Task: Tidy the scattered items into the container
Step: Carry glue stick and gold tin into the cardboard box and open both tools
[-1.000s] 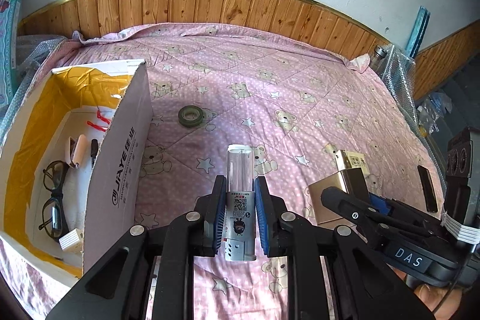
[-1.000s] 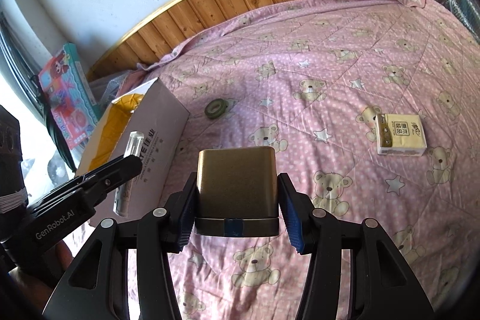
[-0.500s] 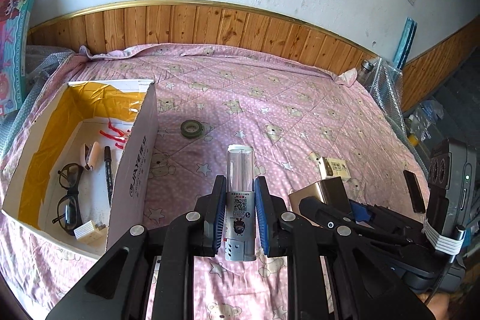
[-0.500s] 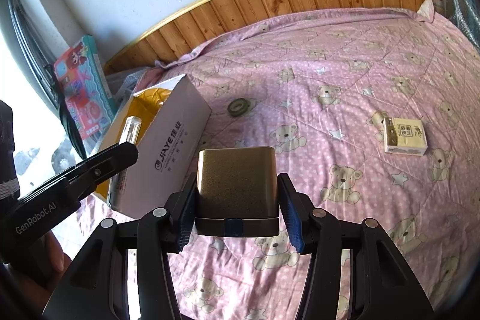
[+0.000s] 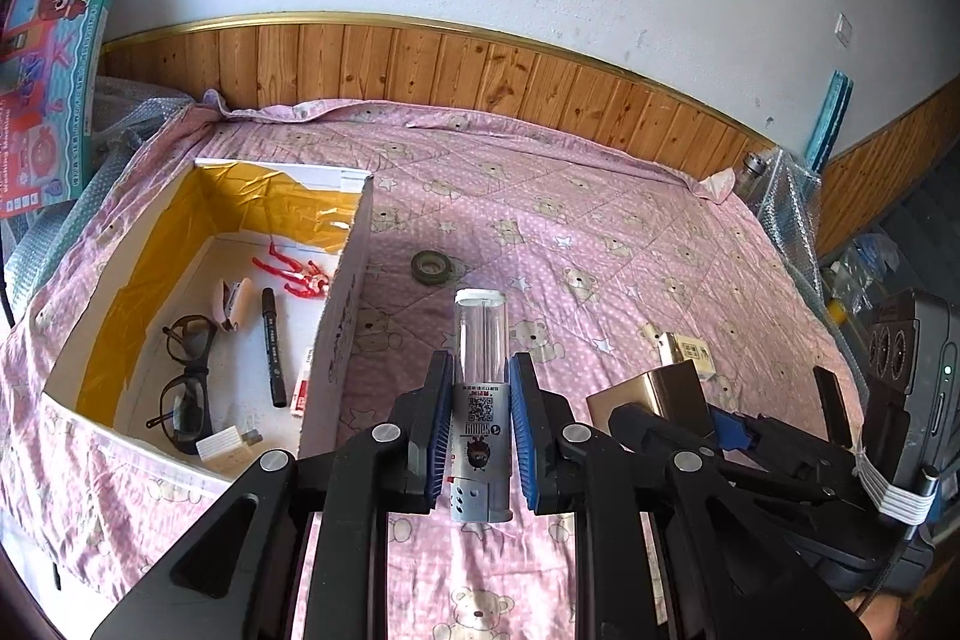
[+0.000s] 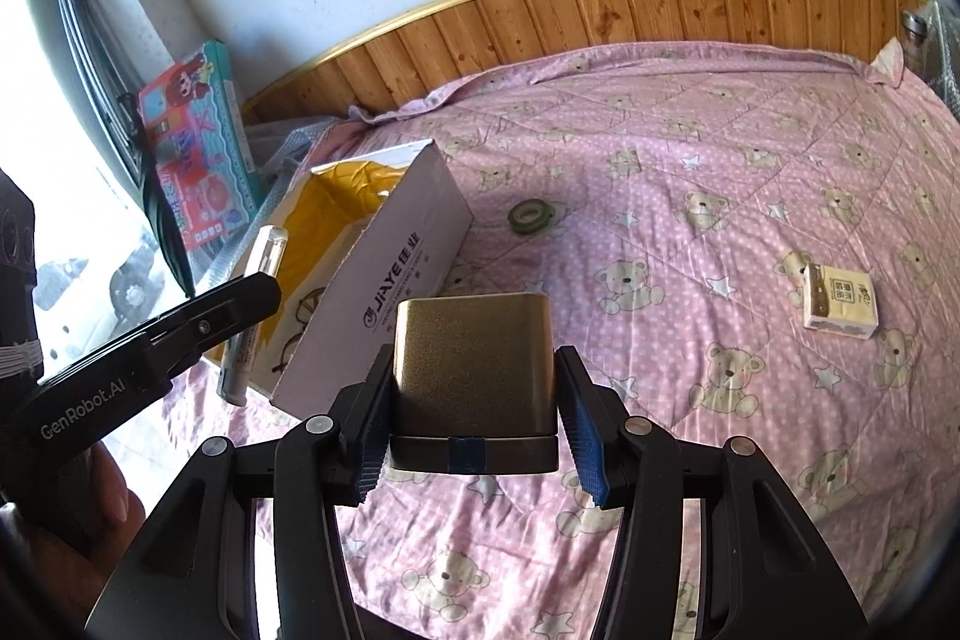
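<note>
You get bright daylight from the left; the window [image 6: 54, 172] in the right wrist view is blown out to white. The bedspread [image 5: 600, 244] is evenly lit, shadows soft and short. Strong fisheye bending curves the wall panelling [image 5: 480, 70], with dark vignette at every corner. Focus is sharp throughout.

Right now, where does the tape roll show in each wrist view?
Left wrist: the tape roll lies on the quilt, centre, just right of the box, beyond the held tube.
Right wrist: the roll lies upper centre, right of the box.
Shared landmark: the box.
</note>
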Tool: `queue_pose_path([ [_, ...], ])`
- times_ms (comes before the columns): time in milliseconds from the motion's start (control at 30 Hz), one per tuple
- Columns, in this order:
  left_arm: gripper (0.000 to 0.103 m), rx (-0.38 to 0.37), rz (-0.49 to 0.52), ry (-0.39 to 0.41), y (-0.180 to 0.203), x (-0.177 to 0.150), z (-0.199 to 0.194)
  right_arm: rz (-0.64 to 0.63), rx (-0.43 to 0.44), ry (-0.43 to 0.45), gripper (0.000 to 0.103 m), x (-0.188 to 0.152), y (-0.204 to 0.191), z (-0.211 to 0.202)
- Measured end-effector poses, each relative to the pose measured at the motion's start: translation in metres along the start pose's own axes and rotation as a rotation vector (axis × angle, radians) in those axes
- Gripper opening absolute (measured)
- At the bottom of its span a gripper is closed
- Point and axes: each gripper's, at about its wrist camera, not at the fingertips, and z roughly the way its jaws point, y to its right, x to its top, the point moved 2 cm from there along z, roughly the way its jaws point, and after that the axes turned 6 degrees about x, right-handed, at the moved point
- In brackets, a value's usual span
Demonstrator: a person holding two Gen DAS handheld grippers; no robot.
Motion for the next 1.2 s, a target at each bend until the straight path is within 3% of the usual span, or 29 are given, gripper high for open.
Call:
queue_pose_path([
  [533, 0.020, 0.052, -0.063, 0.026, -0.051, 0.006, -0.010, -0.102, 0.019, -0.016, 0.053, 0.013, -0.048, 0.013],
  [1200, 0.020, 0.096, -0.155, 0.016, -0.109, 0.017, 0.006, -0.210, 0.080, -0.037, 0.053, 0.045, -0.100, 0.042],
])
